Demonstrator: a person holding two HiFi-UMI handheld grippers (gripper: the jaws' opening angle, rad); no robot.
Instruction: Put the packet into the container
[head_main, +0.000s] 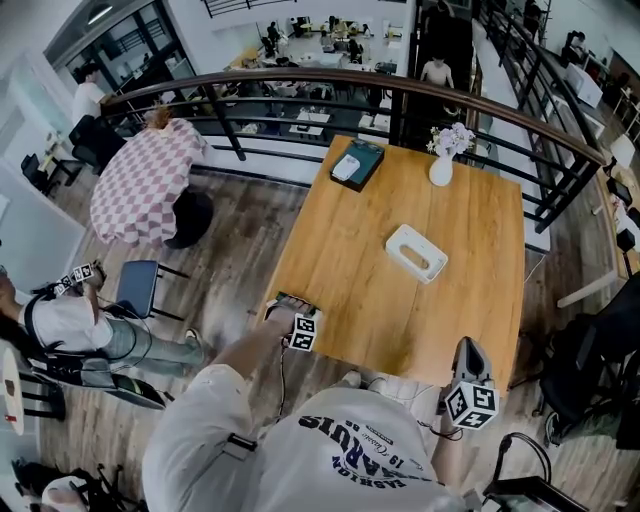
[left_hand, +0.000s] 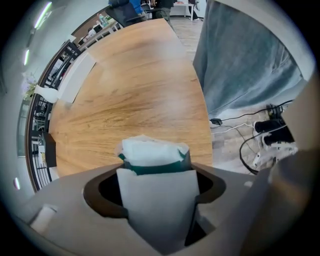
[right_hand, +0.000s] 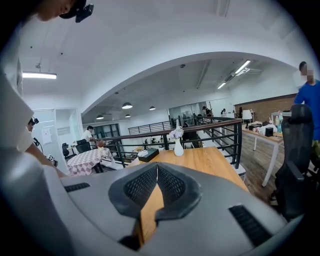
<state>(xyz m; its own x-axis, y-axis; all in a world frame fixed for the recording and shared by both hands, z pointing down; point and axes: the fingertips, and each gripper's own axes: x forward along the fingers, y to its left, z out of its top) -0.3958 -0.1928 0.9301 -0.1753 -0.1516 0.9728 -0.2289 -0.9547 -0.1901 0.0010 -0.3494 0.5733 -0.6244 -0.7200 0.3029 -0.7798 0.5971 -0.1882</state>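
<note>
- While the left tongs (left_hand: 156, 175) are clamping wide on the packet (left_hand: 152, 152) at the table (left_hand: 125, 100) edge, the right tongs (right_hand: 157, 169) are hanging closed and empty.
- Being soft, the packet could be slipping free on the way to the container (head_main: 416, 252), well beyond the left tongs.

The packet (left_hand: 152, 160) was white with a dark green band. The table (head_main: 400, 320) was honey-brown wood grain, the container (head_main: 402, 238) white, the far-left tablecloth (head_main: 140, 185) pink-and-white checked.
</note>
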